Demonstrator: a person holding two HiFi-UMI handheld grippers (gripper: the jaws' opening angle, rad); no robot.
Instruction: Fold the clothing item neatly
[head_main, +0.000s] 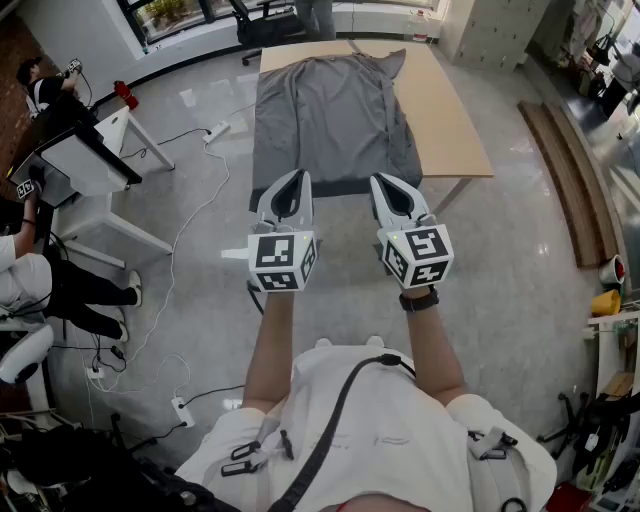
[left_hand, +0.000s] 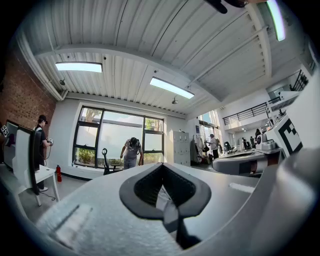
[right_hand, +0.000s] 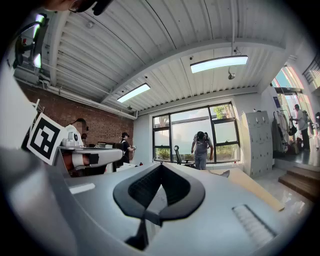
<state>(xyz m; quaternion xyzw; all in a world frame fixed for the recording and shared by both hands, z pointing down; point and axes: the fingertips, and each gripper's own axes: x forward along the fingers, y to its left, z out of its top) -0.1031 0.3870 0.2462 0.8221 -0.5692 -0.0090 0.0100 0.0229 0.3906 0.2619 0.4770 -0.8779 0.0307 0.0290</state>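
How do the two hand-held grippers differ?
The cube on the left hand-held gripper shows a different marker pattern from the cube on the right hand-held gripper. A dark band circles the wrist behind the right one; none plainly shows behind the left. Both are shut, empty, level, short of the grey garment.

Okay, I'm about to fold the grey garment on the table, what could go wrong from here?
1. The grey garment hangs over the near edge of the table; a tug might slide it off.
2. The left gripper and right gripper are shut, short of the cloth; reaching in shut would likely wrinkle it, not grip.
3. A white cable trails across the floor left of the table: a trip hazard.
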